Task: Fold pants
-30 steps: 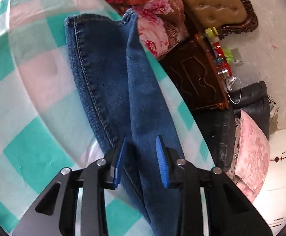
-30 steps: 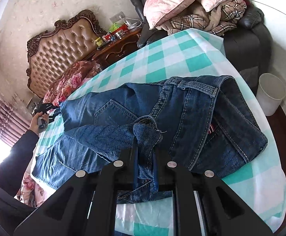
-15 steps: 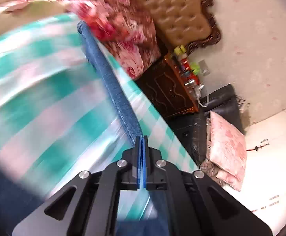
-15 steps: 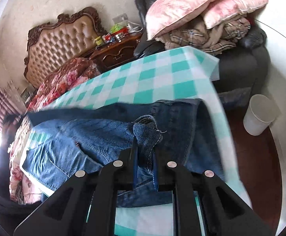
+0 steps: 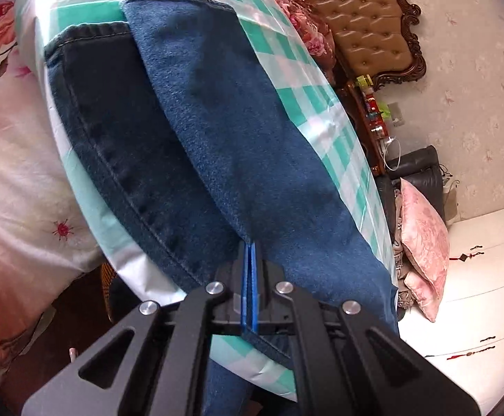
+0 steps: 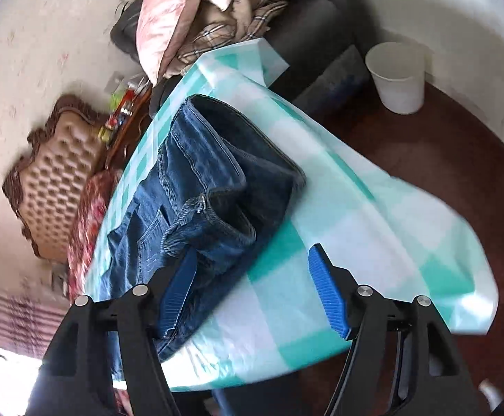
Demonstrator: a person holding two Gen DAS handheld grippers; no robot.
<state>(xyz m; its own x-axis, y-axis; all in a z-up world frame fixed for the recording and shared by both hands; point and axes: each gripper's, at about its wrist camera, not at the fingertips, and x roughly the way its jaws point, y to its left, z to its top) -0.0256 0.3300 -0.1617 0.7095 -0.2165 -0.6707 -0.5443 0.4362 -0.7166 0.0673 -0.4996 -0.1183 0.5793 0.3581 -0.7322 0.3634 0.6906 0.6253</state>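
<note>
Right wrist: right gripper (image 6: 252, 291) released jeans (image 6: 196, 187); fingers opening.

Both wrist views look steeply down, close over jeans (image 5: 238, 145) on checked desk (image 6: 373, 208); shared: headboard (image 5: 366, 17)

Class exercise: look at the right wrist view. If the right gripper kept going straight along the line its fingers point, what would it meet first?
Probably the checked tablecloth: the right gripper, its jaws opening with nothing between them, aims at bare cloth just beside the folded jeans. Depth is unclear, so its left finger might brush the denim edge.
</note>
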